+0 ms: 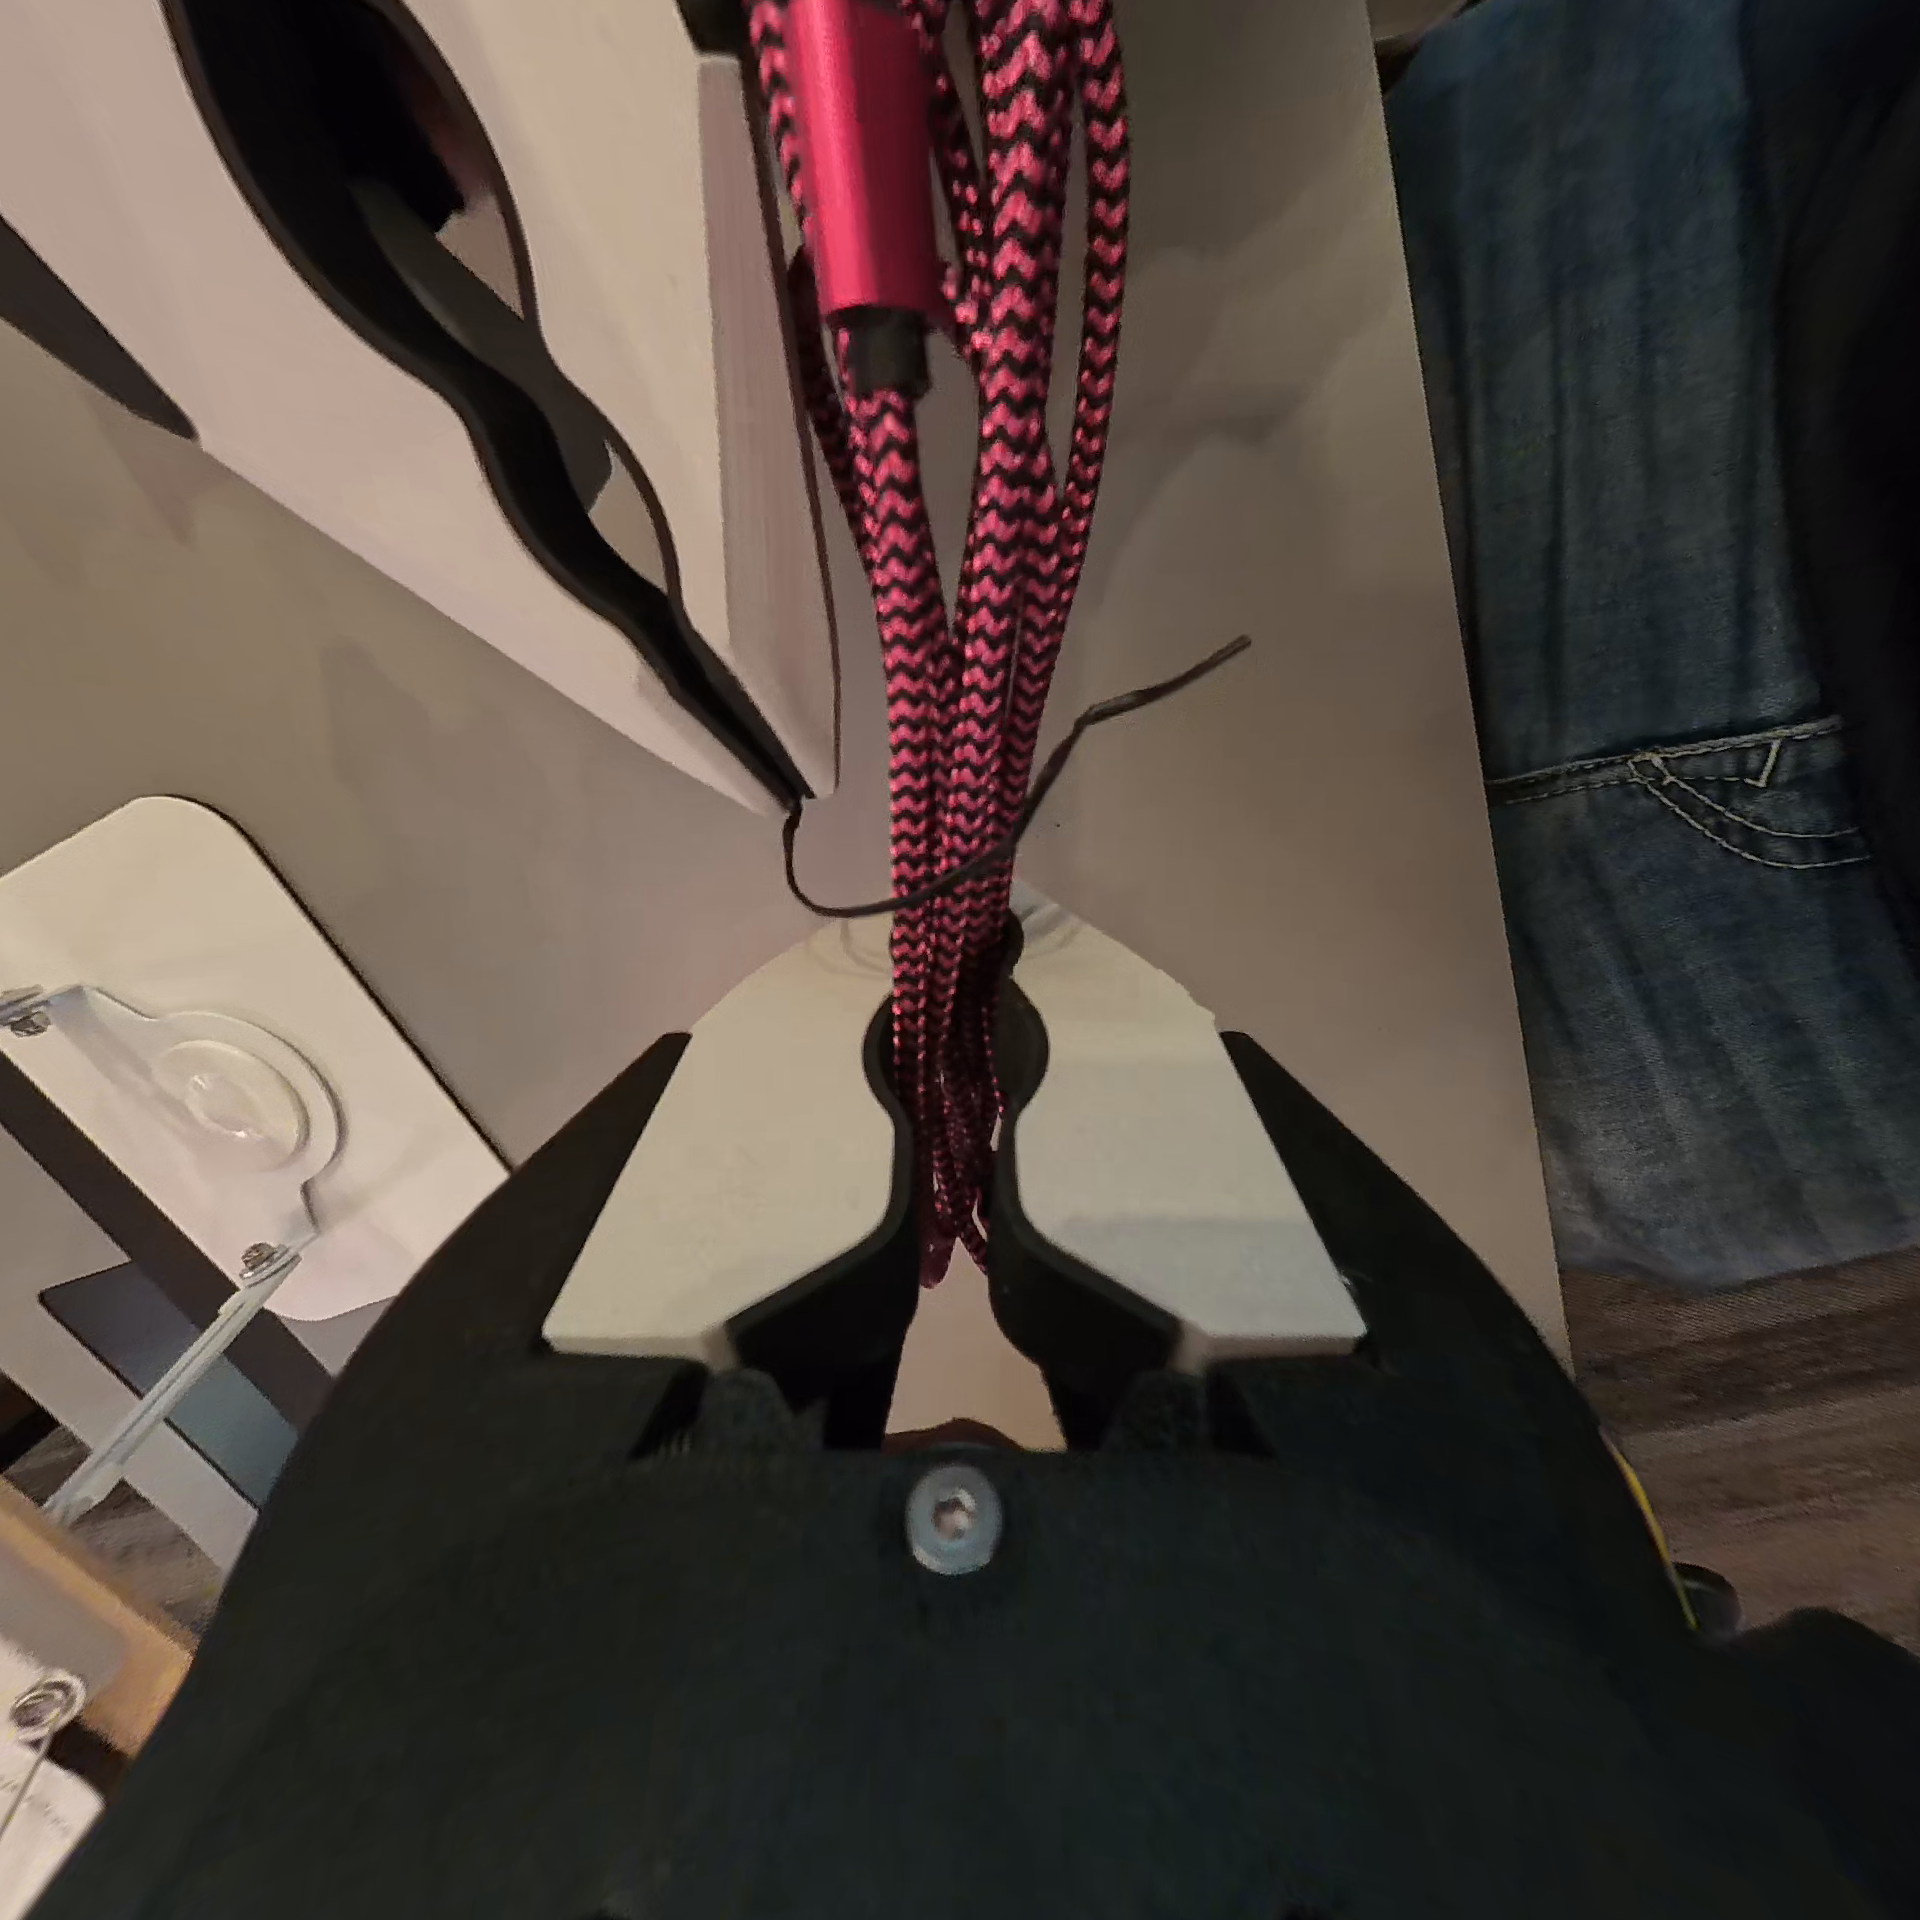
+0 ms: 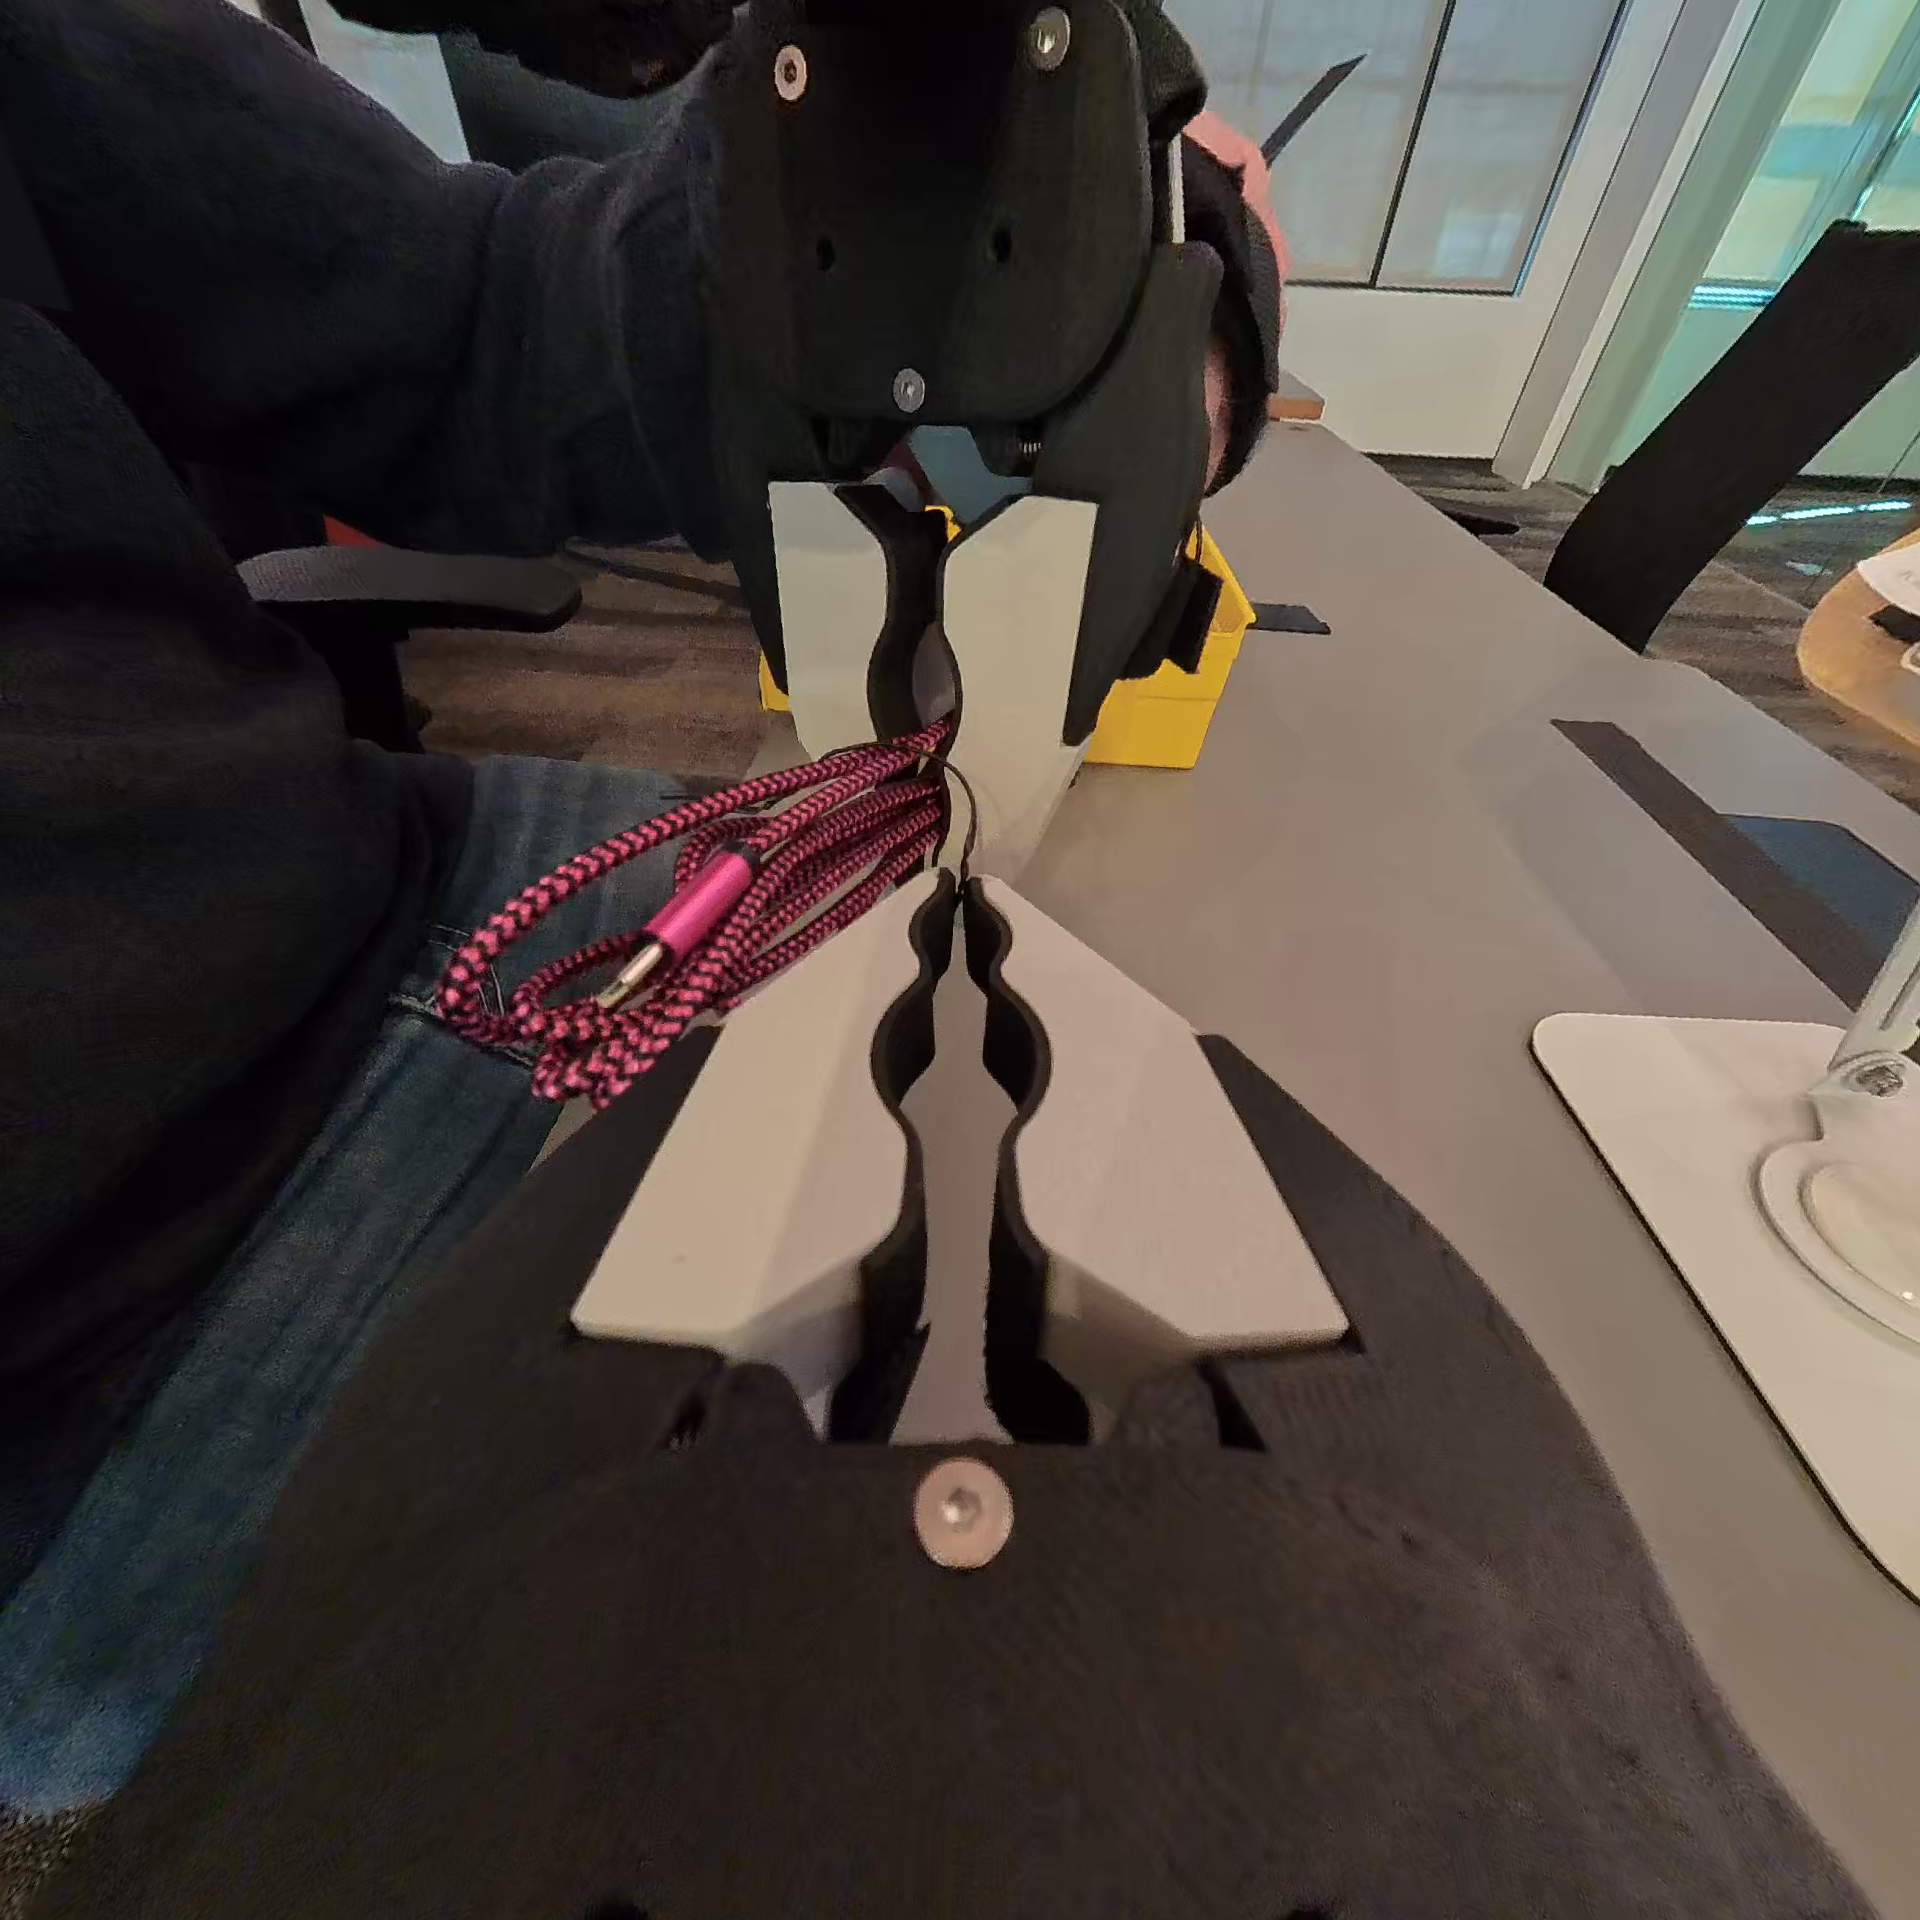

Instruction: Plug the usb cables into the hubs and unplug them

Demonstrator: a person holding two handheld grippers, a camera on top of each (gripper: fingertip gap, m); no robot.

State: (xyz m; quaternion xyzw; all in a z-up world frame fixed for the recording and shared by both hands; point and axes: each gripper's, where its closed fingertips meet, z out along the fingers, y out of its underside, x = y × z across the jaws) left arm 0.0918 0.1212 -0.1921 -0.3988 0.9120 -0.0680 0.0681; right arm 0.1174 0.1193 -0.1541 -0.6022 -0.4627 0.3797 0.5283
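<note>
A coiled pink-and-black braided USB cable (image 1: 951, 727) is bound by a thin black twist tie (image 1: 935, 894). My left gripper (image 1: 951, 997) is shut on the bundle just below the tie. The cable's pink metal plug (image 1: 862, 177) hangs beyond. My right gripper (image 2: 958, 883) is shut, its tips pinching one end of the twist tie (image 2: 968, 821); it shows in the left wrist view (image 1: 795, 795) at the upper left. In the right wrist view the left gripper (image 2: 935, 743) holds the cable (image 2: 623, 935) above the table edge, with the loops hanging over a person's lap. No hub is in view.
A grey table (image 2: 1403, 831) runs to the right. A white mat (image 2: 1683, 1122) with a clear stand base lies at its right. A yellow box (image 2: 1164, 717) stands behind the left gripper. A person's dark sleeve and jeans (image 2: 312, 1299) fill the left. Spacing between my two grippers at the tips: around 4 centimetres.
</note>
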